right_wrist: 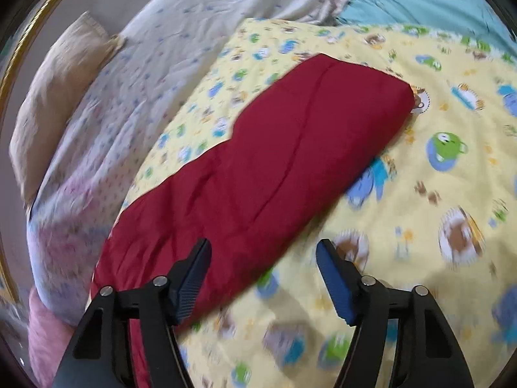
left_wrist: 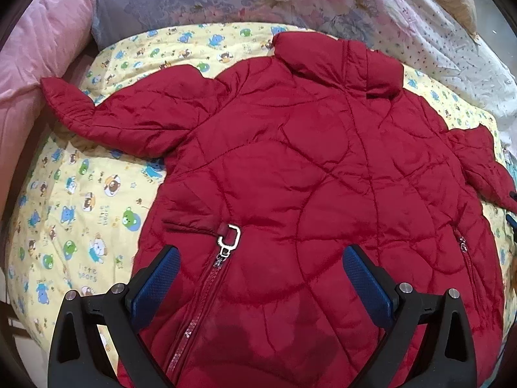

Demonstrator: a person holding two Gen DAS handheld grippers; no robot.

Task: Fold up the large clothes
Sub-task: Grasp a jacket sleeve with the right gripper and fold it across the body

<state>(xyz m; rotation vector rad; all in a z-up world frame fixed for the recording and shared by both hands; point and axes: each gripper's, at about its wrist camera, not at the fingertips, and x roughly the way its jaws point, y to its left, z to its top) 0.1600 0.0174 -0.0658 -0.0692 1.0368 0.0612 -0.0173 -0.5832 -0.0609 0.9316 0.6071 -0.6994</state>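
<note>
jacket (left_wrist: 290,161): flat on yellow quilt (left_wrist: 80,194), collar far end
left gripper (left_wrist: 261,278): wide open, empty, over jacket hem
right gripper (right_wrist: 263,268): part open, empty, nearest jacket's sleeve (right_wrist: 274,148), which runs lengthwise away from it

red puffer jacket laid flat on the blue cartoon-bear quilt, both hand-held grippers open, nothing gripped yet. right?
One slip: the cartoon-bear quilt is yellow, not blue, as the left wrist view shows. The rest holds: the red puffer jacket lies flat on it, and the left hand-held gripper and right hand-held gripper are both open, gripping nothing.
</note>
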